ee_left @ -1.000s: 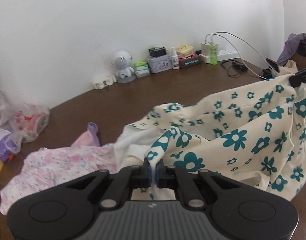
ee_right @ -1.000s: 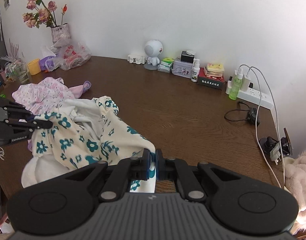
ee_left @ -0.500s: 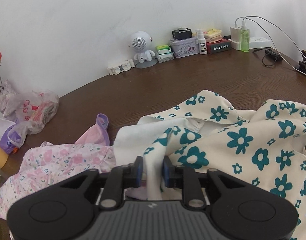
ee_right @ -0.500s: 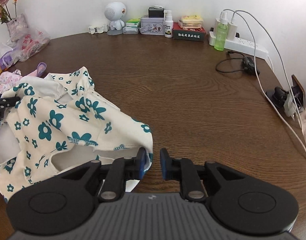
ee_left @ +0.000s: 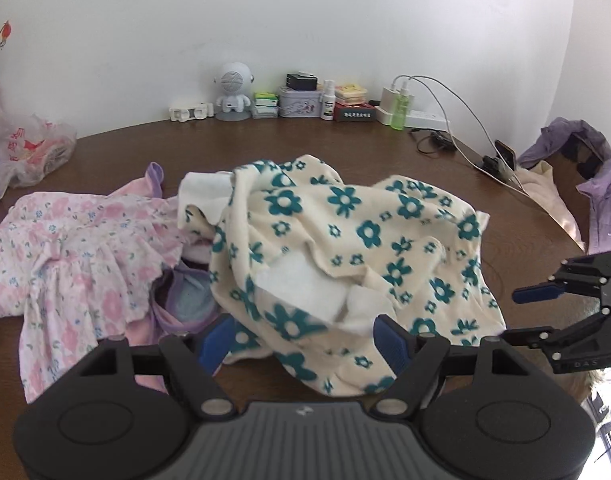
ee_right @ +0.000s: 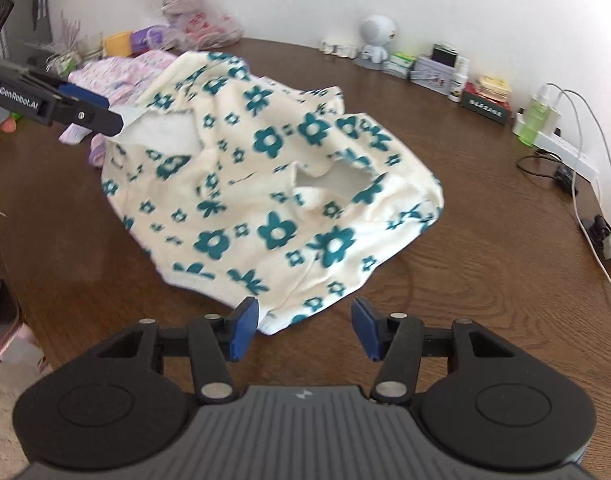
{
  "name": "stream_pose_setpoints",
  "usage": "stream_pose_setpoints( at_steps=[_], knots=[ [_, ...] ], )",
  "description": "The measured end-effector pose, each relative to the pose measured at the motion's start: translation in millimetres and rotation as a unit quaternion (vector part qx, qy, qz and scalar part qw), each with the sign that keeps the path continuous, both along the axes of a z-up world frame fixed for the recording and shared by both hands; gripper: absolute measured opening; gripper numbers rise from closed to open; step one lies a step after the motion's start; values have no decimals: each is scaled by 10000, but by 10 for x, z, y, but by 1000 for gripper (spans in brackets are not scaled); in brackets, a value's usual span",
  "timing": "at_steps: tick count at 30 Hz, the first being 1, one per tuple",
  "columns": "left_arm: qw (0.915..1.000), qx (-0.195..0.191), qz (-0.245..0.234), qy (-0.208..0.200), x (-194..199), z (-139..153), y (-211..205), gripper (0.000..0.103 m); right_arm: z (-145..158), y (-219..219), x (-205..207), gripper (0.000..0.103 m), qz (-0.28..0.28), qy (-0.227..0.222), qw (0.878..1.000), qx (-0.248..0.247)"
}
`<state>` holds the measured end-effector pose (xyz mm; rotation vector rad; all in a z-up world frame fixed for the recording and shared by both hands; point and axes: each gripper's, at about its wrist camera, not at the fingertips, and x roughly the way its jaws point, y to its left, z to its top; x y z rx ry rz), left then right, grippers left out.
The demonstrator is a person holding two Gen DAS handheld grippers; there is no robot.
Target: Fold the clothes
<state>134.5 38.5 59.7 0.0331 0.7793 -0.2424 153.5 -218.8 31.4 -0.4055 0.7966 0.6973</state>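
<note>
You are at a brown wooden tabletop [ee_right: 485,216] with a white wall behind it and a row of small things along the far edge.

Your left hand-held gripper [ee_left: 305,334] has its blue pads apart, and they are opening wider right now. The near edge of the flower top [ee_left: 345,240] lies between them, but the pads do not press on it. Your right hand-held gripper [ee_right: 305,326] is opening too. The near hem of the top lies loose in the gap between its pads, and nothing is pinched.

The flower top is cream with blue-green flowers. It sits in a crumpled heap in the middle of the tabletop, not flat yet. Its left side lies against a pink flowery garment [ee_left: 65,248], and a small purple piece [ee_left: 185,304] peeks out between them.

The top looks soft, light and floppy. It should bend wherever you lift it and slide easily on the smooth wood. It will not break, but it can bunch up or drag the pink garment along.

A good place to take hold is a hem corner or a shoulder seam, one in each gripper. Pinch just one layer of cloth. The white inside shows at the openings, so look for where the edges really are before you close.
</note>
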Motion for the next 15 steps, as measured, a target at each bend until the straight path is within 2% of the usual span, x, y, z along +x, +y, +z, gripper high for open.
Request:
stream_pose_setpoints(
  at_steps=[4,6,7,8,13,15],
  knots=[
    [9994,-110,-313,52,-253,-168,-203,75,-126,199,-132,45,372,-251,9987,-246],
    [9990,-172,-400,76,-324,-248,-302,75,-140,254,-137,34,428,-395,9979,-293],
    [9989,-178,-422,69,-347,-281,-354,75,-132,264,-119,20,400,-443,9978,-277],
    [9989,-153,-437,40,-363,-313,-419,75,-123,274,-102,11,372,-490,9978,-261],
    [9982,57,-511,-311,-339,-369,-718,75,104,174,24,9,-29,-350,9976,592],
    [9974,268,-416,-515,-303,-386,-849,75,194,152,47,9,-103,-240,9959,870]
  ],
)
